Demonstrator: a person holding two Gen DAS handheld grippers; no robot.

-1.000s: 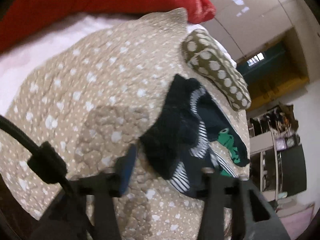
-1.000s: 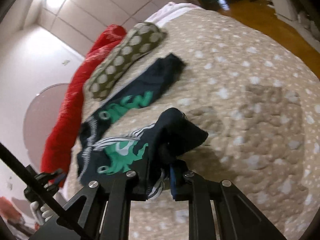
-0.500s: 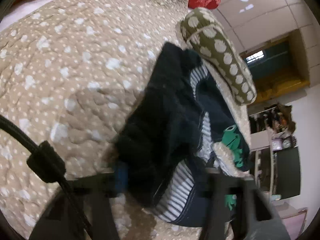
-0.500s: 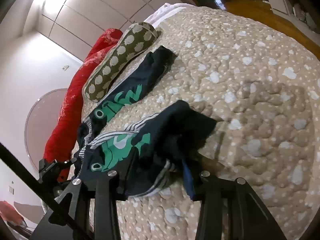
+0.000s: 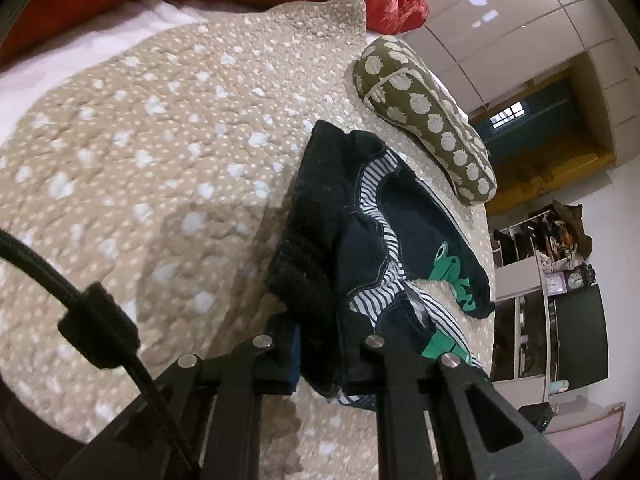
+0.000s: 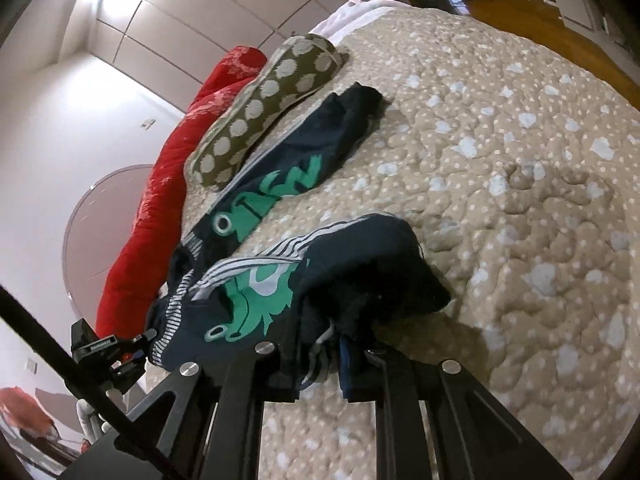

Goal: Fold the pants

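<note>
I have both claws clenched on the small navy cotton pants with green frog print (image 5: 360, 240): left claw (image 5: 320, 356) and right claw (image 6: 320, 360) have just closed, pinching dark fabric above the beige dotted quilted bedspread (image 5: 160, 160).

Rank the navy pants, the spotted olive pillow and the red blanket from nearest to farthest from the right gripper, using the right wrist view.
1. Navy pants: clamped in the right gripper.
2. Spotted olive pillow: beyond the pants, upper left.
3. Red blanket: behind the pillow, far left edge.
</note>
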